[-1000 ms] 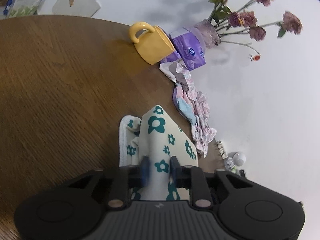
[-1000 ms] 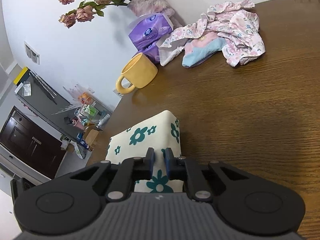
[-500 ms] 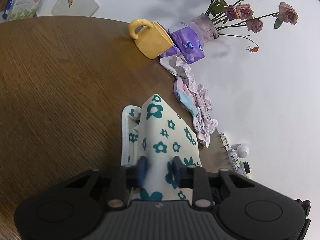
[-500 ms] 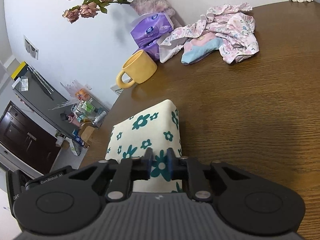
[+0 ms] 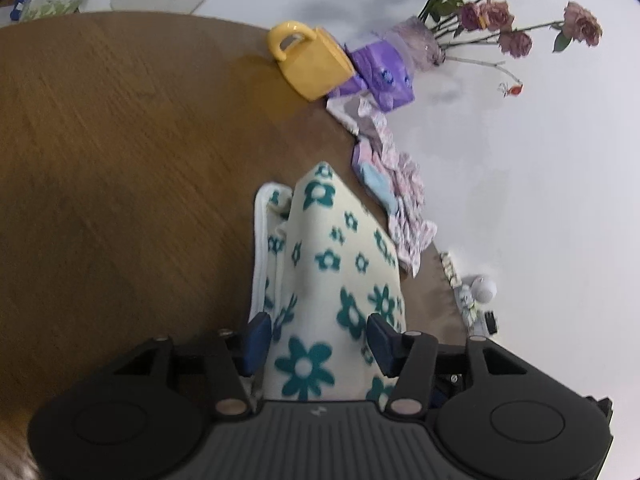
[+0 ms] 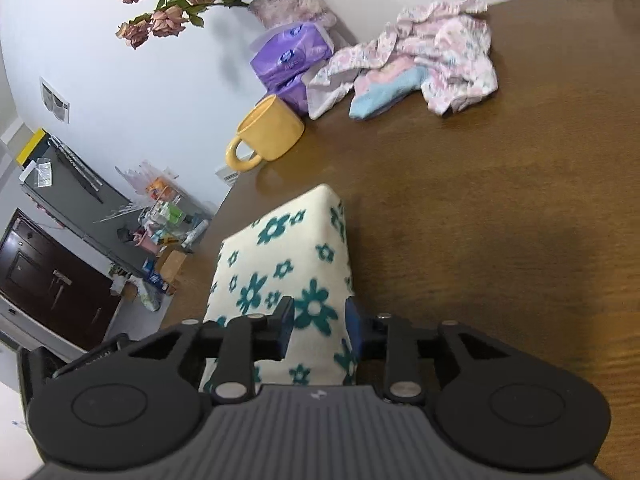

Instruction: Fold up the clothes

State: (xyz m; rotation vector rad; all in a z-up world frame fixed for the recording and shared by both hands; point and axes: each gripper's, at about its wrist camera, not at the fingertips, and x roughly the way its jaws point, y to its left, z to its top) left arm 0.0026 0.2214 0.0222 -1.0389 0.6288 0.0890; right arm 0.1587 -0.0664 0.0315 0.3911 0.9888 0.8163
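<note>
The round wooden bench [image 6: 500, 208] takes up most of the room in front of me, set close to a pale wall. On it, nearest the person, lies the cream cloth with teal flowers [image 5: 332, 264], doubled over itself, with a white-hemmed lower layer showing along one edge in the left wrist view. Both tools sit at its near end. The left tongs [image 5: 316, 340] stand spread wide, the cloth running between the blue pads without being pinched. The right tongs [image 6: 318, 326] are parted too, though less so, with cloth lying in the gap; I judge them released rather than gripping.

Further back, a crumpled heap of pink and pale-blue floral clothes [image 6: 424, 72] sits loose near the wall side of the bench, well apart from the cream cloth. Beside that heap are a purple tissue pack [image 6: 292, 64], a yellow mug [image 6: 268, 132] and a vase of dried roses [image 6: 280, 8].

To my eye the step in hand is a letting-go: one fold of the cream cloth laid down and freed. Whether another fold is due on it, or it is done and the heap comes next, I cannot tell. Either way, the tongs need to draw back cleanly without dragging the top layer askew.
</note>
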